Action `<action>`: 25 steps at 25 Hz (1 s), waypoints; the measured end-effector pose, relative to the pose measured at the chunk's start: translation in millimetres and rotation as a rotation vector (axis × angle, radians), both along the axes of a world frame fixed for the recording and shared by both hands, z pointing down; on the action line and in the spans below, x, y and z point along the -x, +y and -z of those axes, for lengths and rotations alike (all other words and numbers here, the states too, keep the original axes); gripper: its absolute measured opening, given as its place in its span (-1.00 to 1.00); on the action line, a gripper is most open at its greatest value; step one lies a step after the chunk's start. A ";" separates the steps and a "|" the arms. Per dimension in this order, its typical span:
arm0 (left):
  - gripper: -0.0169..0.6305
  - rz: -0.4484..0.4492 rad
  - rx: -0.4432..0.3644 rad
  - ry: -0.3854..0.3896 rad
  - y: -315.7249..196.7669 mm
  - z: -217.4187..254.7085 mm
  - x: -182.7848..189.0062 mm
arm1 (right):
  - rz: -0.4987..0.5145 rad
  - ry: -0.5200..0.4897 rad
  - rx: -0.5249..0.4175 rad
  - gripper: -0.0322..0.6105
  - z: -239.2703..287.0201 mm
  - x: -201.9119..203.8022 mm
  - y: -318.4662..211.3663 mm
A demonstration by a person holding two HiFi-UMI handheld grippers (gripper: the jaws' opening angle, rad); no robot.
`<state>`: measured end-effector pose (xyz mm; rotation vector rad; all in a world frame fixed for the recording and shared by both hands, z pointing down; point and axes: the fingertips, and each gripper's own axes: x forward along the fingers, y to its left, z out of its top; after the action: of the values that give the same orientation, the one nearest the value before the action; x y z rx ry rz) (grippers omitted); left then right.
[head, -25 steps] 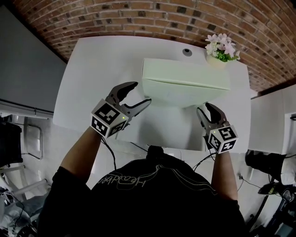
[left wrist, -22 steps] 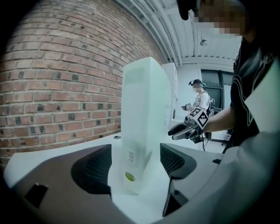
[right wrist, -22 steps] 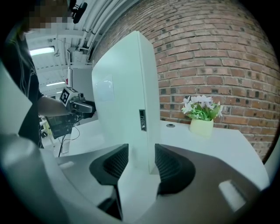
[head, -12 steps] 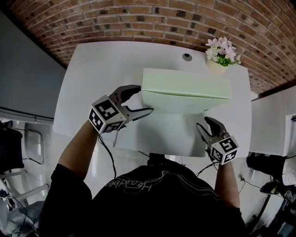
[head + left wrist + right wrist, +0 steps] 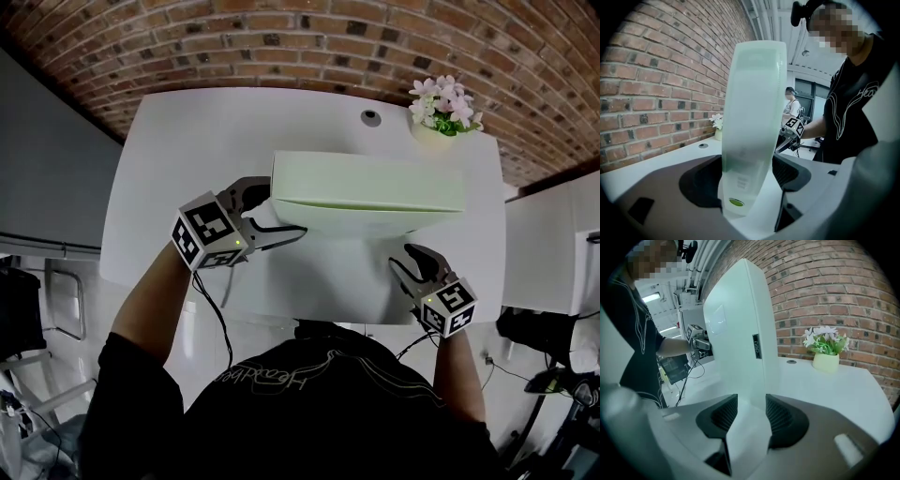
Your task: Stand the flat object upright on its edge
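as the pale green box point(image 5: 367, 183) stood lengthwise, left gripper point(image 5: 284, 206) jaws, just opening, straddled its end, seemingly clear; right gripper point(image 5: 405, 258) jaws, apart, faced the other.

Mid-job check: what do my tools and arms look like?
Both the left tool and right tool have dark grey curved jaws with ribbed pads. Each carries a white cube of black square markers. A black cable trails from the left one. Black short-sleeved T-shirt, pale print.
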<state>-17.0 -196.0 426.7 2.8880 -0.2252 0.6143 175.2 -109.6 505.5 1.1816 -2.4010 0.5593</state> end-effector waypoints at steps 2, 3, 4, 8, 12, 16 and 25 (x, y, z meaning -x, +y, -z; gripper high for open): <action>0.09 -0.005 0.001 0.006 -0.5 0.3 -0.2 | 0.003 -0.007 0.004 -0.34 -1.3 1.1 0.1; 0.09 -0.006 -0.001 0.009 -0.5 0.4 -0.2 | 0.002 -0.011 0.006 -0.34 -2.0 1.6 0.6; 0.09 -0.007 -0.004 0.011 -0.4 0.4 -0.1 | 0.000 -0.014 0.007 -0.34 -2.4 1.9 1.1; 0.08 -0.010 -0.018 0.005 -0.3 0.3 0.5 | -0.002 -0.037 0.007 -0.36 -0.9 2.6 2.6; 0.06 -0.001 -0.031 -0.007 1.8 -0.3 2.0 | -0.008 -0.080 -0.001 -0.52 4.1 5.1 6.5; 0.05 0.031 -0.035 -0.014 3.4 -1.2 5.2 | -0.025 -0.151 -0.011 -0.69 12.1 11.1 9.9; 0.02 0.103 -0.062 -0.044 13.9 -1.8 16.4 | -0.020 -0.170 -0.016 -0.89 12.7 26.5 24.7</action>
<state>-33.5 -182.0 428.5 2.9014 -0.4025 0.6646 148.7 -84.9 492.7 1.2098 -2.5418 0.6730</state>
